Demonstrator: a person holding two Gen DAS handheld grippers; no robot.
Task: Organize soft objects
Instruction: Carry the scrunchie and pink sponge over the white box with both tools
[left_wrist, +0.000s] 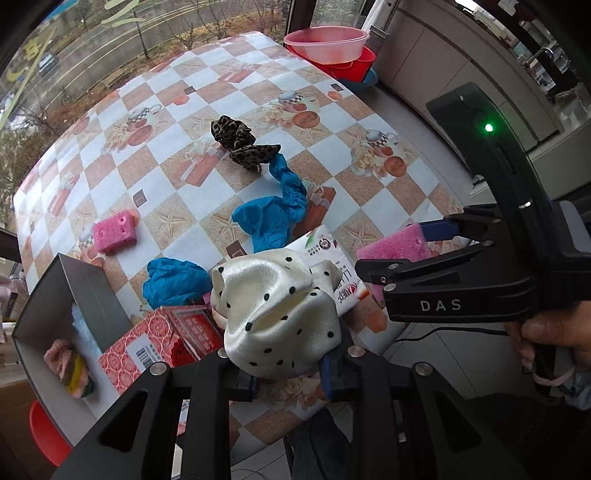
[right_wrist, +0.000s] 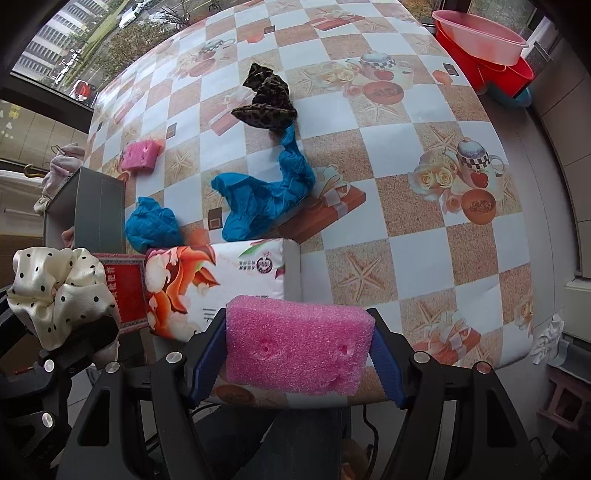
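Note:
My left gripper is shut on a cream satin scrunchie with black dots, held above the table's near edge; the scrunchie also shows at the left in the right wrist view. My right gripper is shut on a pink foam sponge, its blue pads pressing both ends; that sponge shows at the right in the left wrist view. On the table lie another pink sponge, a leopard-print scrunchie, a long blue cloth and a crumpled blue cloth.
A grey open box at the near left holds a pink and yellow soft item. A red patterned box and a tissue pack lie beside it. Pink and red basins stand at the far corner of the checked tablecloth.

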